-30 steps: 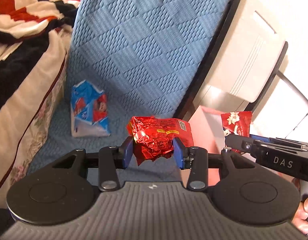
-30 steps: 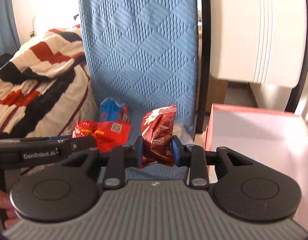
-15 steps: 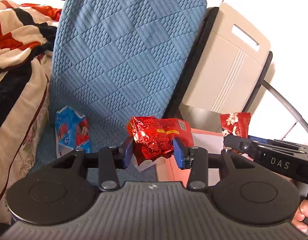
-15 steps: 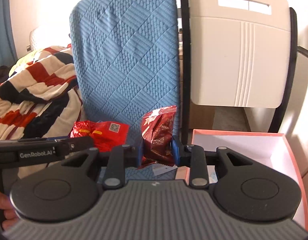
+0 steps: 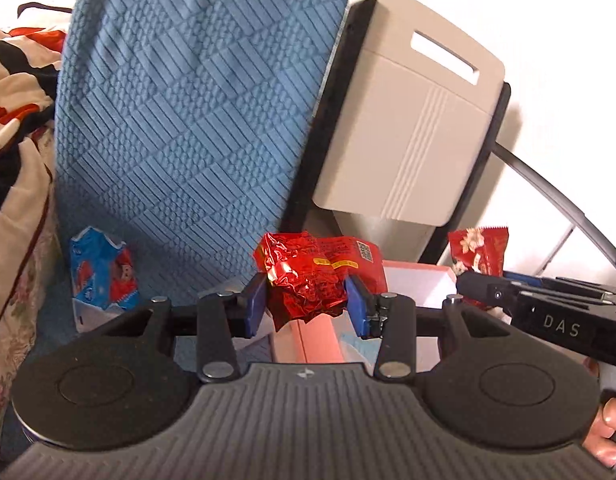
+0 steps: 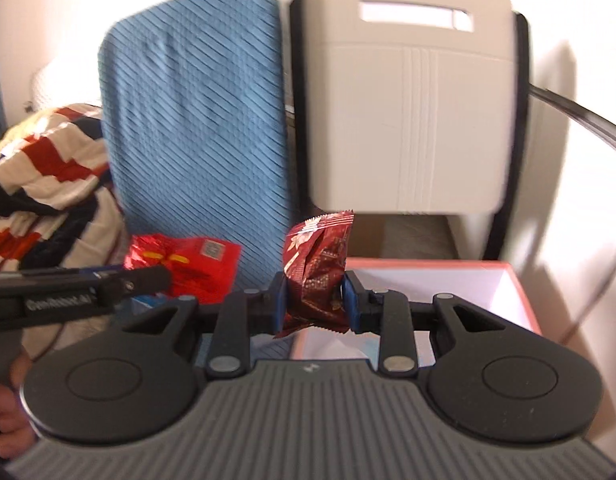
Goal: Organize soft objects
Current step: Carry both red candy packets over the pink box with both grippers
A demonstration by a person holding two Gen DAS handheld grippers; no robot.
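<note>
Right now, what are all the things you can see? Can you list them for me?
Crinkly snack packet: 1, bright red foil, held in the left gripper.
Flowery snack packet: 1, dark red, held in the right gripper.
Snack packet: 1, blue with red, lying on the blue seat.
Box: 1, pink outside, white inside, open, just beyond both grippers.
Chair back: 1, blue textured cover, upright behind the packets.
Folding chair: 1, beige with black frame, behind the box.
Blanket: 1, red, black and cream, heaped on the left.
Left gripper: 1, black with blue pads.
Right gripper: 1, black with blue pads.
Hands: 2, only fingers show at the picture edges.
</note>
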